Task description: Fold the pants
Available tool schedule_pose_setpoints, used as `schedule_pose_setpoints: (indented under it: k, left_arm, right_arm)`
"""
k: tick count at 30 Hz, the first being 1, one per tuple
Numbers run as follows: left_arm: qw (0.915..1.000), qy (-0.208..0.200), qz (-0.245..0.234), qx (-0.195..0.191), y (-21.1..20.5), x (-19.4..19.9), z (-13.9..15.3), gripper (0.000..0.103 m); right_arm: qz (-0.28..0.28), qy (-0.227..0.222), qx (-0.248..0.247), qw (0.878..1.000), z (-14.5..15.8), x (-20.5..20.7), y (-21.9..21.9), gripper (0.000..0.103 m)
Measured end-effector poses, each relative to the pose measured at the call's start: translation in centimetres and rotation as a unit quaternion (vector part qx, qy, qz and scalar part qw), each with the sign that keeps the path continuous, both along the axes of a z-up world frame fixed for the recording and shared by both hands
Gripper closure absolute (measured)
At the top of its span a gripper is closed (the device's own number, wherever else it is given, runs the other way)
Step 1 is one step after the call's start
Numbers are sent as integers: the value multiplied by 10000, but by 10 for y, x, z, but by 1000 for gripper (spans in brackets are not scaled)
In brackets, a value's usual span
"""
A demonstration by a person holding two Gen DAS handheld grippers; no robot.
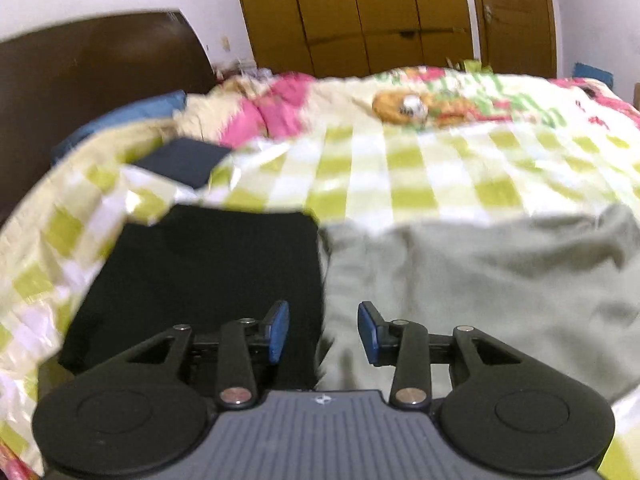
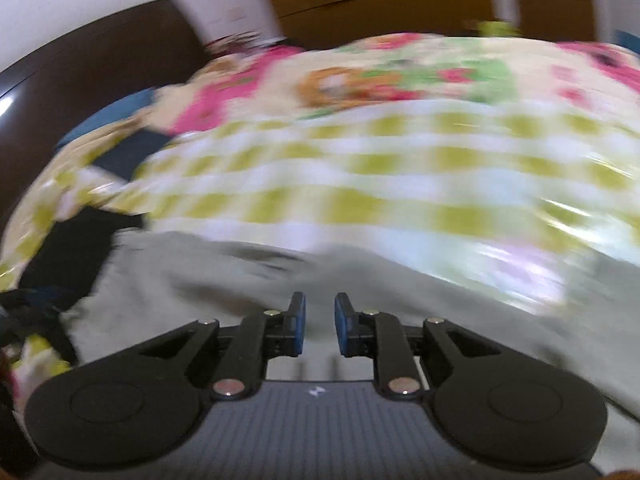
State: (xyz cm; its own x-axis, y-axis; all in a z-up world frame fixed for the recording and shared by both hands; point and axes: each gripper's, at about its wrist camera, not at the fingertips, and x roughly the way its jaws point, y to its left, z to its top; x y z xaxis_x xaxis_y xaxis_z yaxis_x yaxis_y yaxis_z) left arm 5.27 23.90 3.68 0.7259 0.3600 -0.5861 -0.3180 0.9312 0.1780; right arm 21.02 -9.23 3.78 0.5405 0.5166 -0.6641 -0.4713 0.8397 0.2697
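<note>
Pale grey-green pants lie spread on the bed, right of a folded black garment. My left gripper is open and empty, hovering over the seam where the black garment meets the pants. In the right wrist view, which is motion-blurred, the pants fill the near bed. My right gripper is above them, its jaws a small gap apart with nothing between them. The black garment shows at the left edge.
A green-and-white checked bedspread covers the bed. A dark blue folded item lies at the back left, by a pink floral blanket. A brown headboard stands left, a wooden wardrobe behind.
</note>
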Motion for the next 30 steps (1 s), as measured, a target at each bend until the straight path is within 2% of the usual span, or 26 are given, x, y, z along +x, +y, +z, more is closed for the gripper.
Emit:
schedule_pose_setpoints:
  k: [4,7,10,13,15,18,21,22,23,24,26,28,30]
  left_arm:
    - [9984,1,-563,103,-51,24,13,47]
    - [9915,194,-1279,-100,-106,50,7,47]
    - [9827,337,-1798,-286,-157,72,-1,47]
    - [9750,492,-2145,-302,-198,89,-6,47]
    - [9710,596,-2304,-242,-220,93,-7,47]
    - [9645,749,-2525,-171,-243,100,-10,46]
    - [9609,844,-2635,-137,-262,104,-12,46]
    - [9602,852,-2655,-138,-268,100,-12,46]
    - [9590,861,-2696,-142,-274,101,-12,46]
    - [9581,853,-2732,-140,-278,102,-11,46]
    - [9565,833,-2790,-154,-283,104,-11,46]
    - [9552,832,-2832,-208,-288,108,-13,46]
    - [9542,829,-2863,-274,-295,112,-17,46]
  right_arm:
    - [-1186,-18,41,9929,3,-2,-97,84]
    - [-1653,-231,-112,9859,3,-7,-147,78]
    - [-1541,-404,-263,9869,-1,-15,-166,76]
    - [-995,-749,-684,9899,-9,-22,-158,73]
    - [-576,-942,-881,9900,-16,-23,-150,63]
    - [-273,-1125,-1440,9828,-32,-20,-137,63]
    - [-402,-1199,-1612,9788,-45,-9,-141,67]
    - [-489,-1089,-1551,9807,-49,-1,-147,73]
    - [-596,-925,-1481,9828,-53,7,-154,96]
    - [-750,-709,-1322,9858,-55,13,-165,100]
    - [-1086,-566,-888,9885,-51,15,-191,100]
    - [-1632,-455,-361,9849,-42,11,-226,100]
    - [-2319,-181,565,9709,-38,4,-273,100]
